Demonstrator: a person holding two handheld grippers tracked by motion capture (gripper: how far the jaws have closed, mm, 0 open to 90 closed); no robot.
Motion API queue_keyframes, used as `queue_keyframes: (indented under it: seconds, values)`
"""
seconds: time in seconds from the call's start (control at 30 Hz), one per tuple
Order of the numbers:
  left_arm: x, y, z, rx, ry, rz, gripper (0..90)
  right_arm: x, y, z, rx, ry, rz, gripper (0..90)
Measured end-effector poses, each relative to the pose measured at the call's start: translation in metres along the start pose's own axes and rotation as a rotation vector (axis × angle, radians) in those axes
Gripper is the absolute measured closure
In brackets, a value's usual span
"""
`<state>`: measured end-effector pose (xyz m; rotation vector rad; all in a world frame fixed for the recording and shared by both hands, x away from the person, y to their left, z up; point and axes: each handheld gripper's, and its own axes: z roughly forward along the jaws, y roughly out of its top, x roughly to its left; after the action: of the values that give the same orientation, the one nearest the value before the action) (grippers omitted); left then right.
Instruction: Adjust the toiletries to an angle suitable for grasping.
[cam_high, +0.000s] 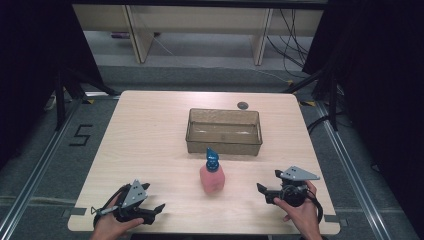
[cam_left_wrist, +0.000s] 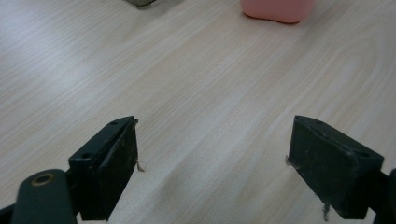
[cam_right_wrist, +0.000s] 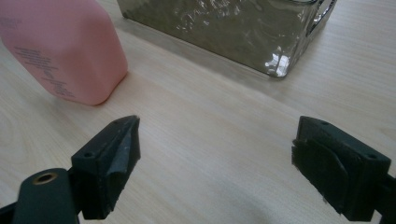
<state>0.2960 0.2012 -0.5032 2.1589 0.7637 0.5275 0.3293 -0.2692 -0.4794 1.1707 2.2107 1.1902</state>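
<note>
Your left gripper (cam_high: 159, 207) and right gripper (cam_high: 260, 189) rest on the wooden table (cam_high: 150, 135) with jaws spread wide, gripping nothing. The pink bottle (cam_high: 212, 179) with its blue cap (cam_high: 212, 158) stands upright between them, just in front of the clear plastic bin (cam_high: 224, 145), touching neither gripper.

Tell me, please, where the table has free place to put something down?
Free: the wide left part of the table, left of the clear bin and pink bottle; also the strip right of the bin. Crowded: the middle, where the bottle stands close before the bin.
</note>
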Motion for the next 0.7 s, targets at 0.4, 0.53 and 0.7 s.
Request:
queue_keyframes:
  seconds: [0.4, 0.53, 0.7]
  values:
    - [0.0001, 0.0001, 0.0, 0.0, 0.003, 0.001, 15.4, 0.0016, 0.0014, 0.0011, -0.037, 0.02, 0.016, 15.6]
    - [0.0006, 0.0003, -0.0008, 0.005, -0.009, 0.009, 15.4, 0.0011, 0.003, 0.0001, -0.039, 0.027, 0.001, 15.6]
    - [0.0003, 0.0002, -0.0005, 0.002, -0.009, 0.005, 15.4, 0.0046, 0.003, 0.0017, -0.054, 0.044, 0.038, 15.7]
